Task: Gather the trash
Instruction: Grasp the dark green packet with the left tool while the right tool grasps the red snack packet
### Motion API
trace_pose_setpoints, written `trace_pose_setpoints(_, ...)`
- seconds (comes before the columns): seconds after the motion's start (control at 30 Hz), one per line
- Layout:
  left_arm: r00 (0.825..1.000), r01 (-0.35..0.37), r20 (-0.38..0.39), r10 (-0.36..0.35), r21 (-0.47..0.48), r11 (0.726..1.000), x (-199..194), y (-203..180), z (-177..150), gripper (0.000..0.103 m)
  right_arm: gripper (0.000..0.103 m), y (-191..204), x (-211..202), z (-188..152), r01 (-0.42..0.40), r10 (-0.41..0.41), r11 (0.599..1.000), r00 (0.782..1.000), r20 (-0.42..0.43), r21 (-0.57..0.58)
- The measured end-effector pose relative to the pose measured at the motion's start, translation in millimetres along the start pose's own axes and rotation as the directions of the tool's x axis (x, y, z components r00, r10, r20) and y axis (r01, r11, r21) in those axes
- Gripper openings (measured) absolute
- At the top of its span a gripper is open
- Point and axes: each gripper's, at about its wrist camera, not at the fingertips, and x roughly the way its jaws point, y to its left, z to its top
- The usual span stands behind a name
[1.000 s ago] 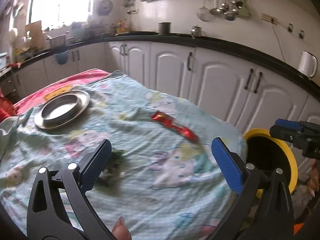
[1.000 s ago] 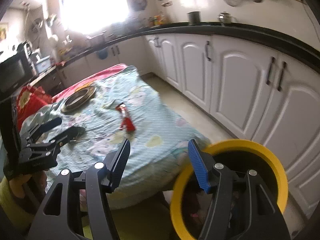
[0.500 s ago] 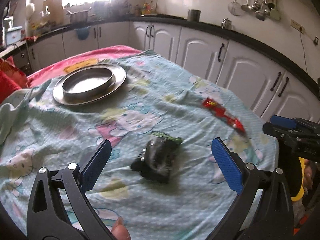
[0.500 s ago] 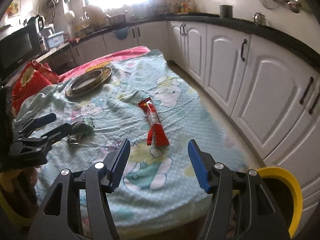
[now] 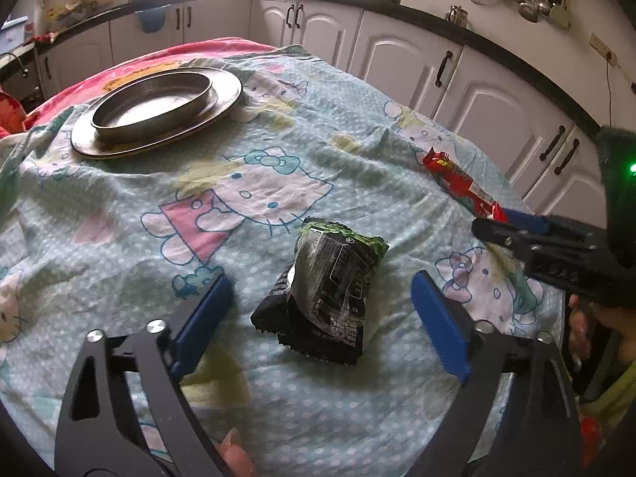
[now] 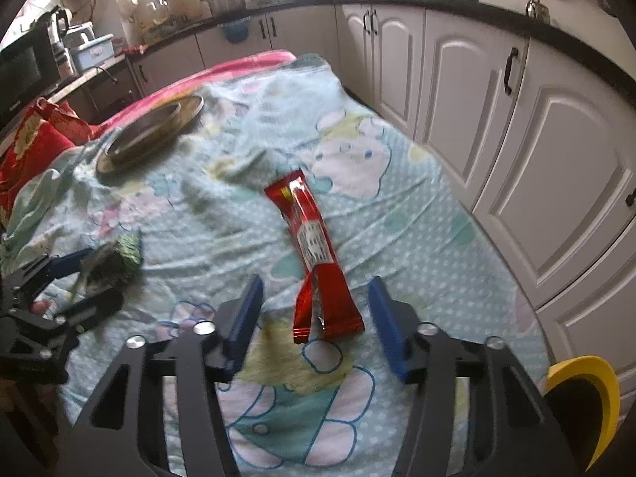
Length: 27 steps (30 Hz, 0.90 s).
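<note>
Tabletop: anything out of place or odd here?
Two bits of litter lie loose on the cloth: a crumpled black-and-green wrapper and a torn red wrapper. Each sits between an open claw, ungrasped. Nothing spilled.

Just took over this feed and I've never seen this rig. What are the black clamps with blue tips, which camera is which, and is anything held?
No robot arm: a person holds a two-finger clamp in each hand, with a fisheye camera looking along its fingers. The left wrist view shows the left gripper, open around a black and green snack packet without holding it. The right wrist view shows the right gripper, open around the end of a red wrapper. Both lie on a patterned cloth, beyond them a metal plate. A yellow-rimmed bin sits beside it.
</note>
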Motion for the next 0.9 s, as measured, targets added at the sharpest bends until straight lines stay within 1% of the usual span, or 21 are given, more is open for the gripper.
trace_pose_setpoints(0.03, 1.000, -0.001, 0.000, 0.001, -0.002, 1.000, 0, 0, 0, 0.074, 0.047, -1, 1, -1, 0.004, -0.004, 1.000, 1.000, 0.000, 0.000)
trace_pose_setpoints(0.07, 1.000, -0.003, 0.001, 0.003, -0.002, 1.000, 0, 1, -1, 0.069, 0.045, -1, 1, -3, 0.007, -0.007, 1.000, 1.000, 0.008, -0.001)
trace_pose_setpoints(0.1, 1.000, -0.005, 0.002, 0.005, -0.001, 1.000, -1, 0, -1, 0.063, 0.039, -2, 1, -4, 0.009, -0.009, 1.000, 1.000, 0.010, -0.004)
trace_pose_setpoints(0.13, 1.000, -0.009, 0.003, 0.009, 0.001, 1.000, -1, 0, -1, 0.059, 0.036, -2, 0, -5, 0.012, -0.012, 1.000, 1.000, 0.012, -0.005)
trace_pose_setpoints(0.2, 1.000, -0.015, 0.004, 0.015, 0.013, 1.000, -2, -3, -1, 0.049, 0.026, -4, -4, -8, 0.006, -0.006, 1.000, 1.000, 0.012, -0.001)
trace_pose_setpoints(0.23, 1.000, -0.019, 0.003, 0.019, 0.024, 1.000, -2, -5, -1, 0.045, 0.024, -5, -6, -10, 0.001, -0.001, 1.000, 1.000, 0.012, 0.003)
trace_pose_setpoints(0.3, 1.000, -0.020, 0.003, 0.020, 0.042, 0.999, -2, -8, -1, 0.036, 0.021, -7, -11, -14, -0.007, 0.007, 1.000, 1.000, 0.012, 0.011)
trace_pose_setpoints(0.53, 1.000, 0.016, 0.001, -0.016, 0.113, 0.994, -7, -27, -8, 0.029, 0.021, -9, -31, -34, -0.030, 0.030, 0.999, 0.999, 0.013, 0.017)
trace_pose_setpoints(0.73, 0.997, 0.080, -0.010, -0.079, 0.118, 0.990, -13, -43, -13, 0.029, 0.021, -19, -52, -47, -0.063, 0.062, 0.996, 0.998, 0.027, 0.061)
trace_pose_setpoints(0.9, 0.991, 0.131, -0.018, -0.129, 0.116, 0.985, -16, -57, -17, 0.029, 0.021, -32, -74, -56, -0.065, 0.061, 0.993, 0.997, 0.051, 0.095)
